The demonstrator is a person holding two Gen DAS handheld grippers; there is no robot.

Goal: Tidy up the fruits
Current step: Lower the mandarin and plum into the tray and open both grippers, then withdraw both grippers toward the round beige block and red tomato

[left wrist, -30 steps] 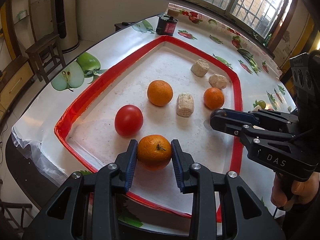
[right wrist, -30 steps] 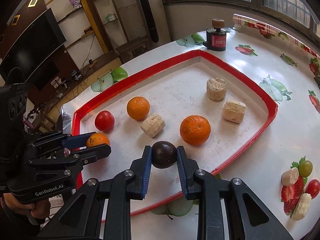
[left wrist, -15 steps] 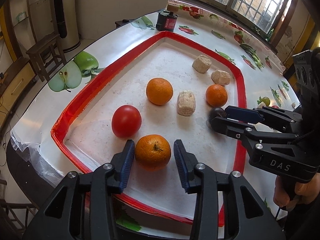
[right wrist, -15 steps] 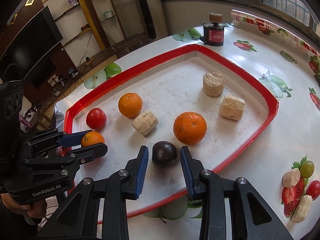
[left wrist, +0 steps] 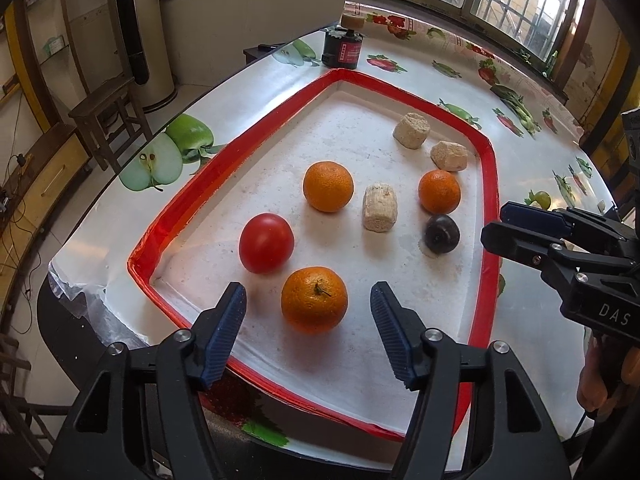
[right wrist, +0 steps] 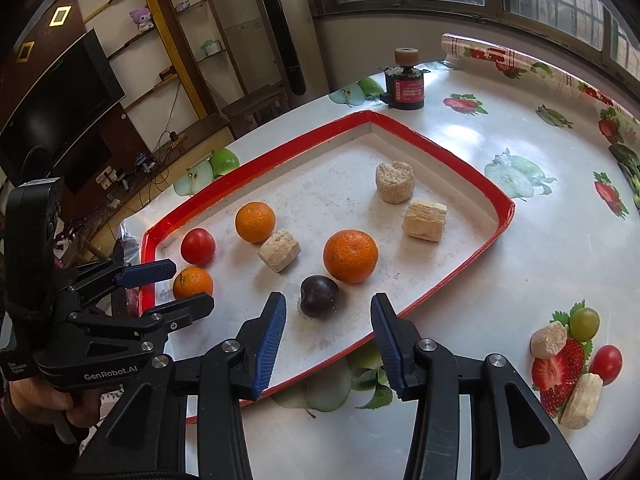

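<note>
A red-rimmed white tray (left wrist: 490, 184) (right wrist: 464, 160) holds the fruit. The nearest orange (left wrist: 314, 299) (right wrist: 193, 282) rests on the tray floor between the jaws of my left gripper (left wrist: 308, 300) (right wrist: 176, 284), which are opening and stand clear of it. A dark plum (right wrist: 319, 295) (left wrist: 441, 234) lies on the tray just ahead of my right gripper (right wrist: 328, 320) (left wrist: 500, 224); its jaws are opening too, apart from the plum. Also on the tray are a red tomato (left wrist: 266, 242) (right wrist: 197, 245) and two more oranges (left wrist: 328, 186) (left wrist: 439, 191).
Three beige cork-like chunks (left wrist: 379, 207) (left wrist: 411, 130) (left wrist: 448, 155) lie among the fruit. A small black-and-red device (left wrist: 341, 46) (right wrist: 405, 87) stands beyond the tray's far corner. The tablecloth carries printed fruit pictures. A wooden stool (left wrist: 106, 116) stands off the table's left edge.
Both grippers opened and let go: the left released the near orange, the right released the plum, and both fruits now rest on the tray. Both grippers have drawn back a little.
</note>
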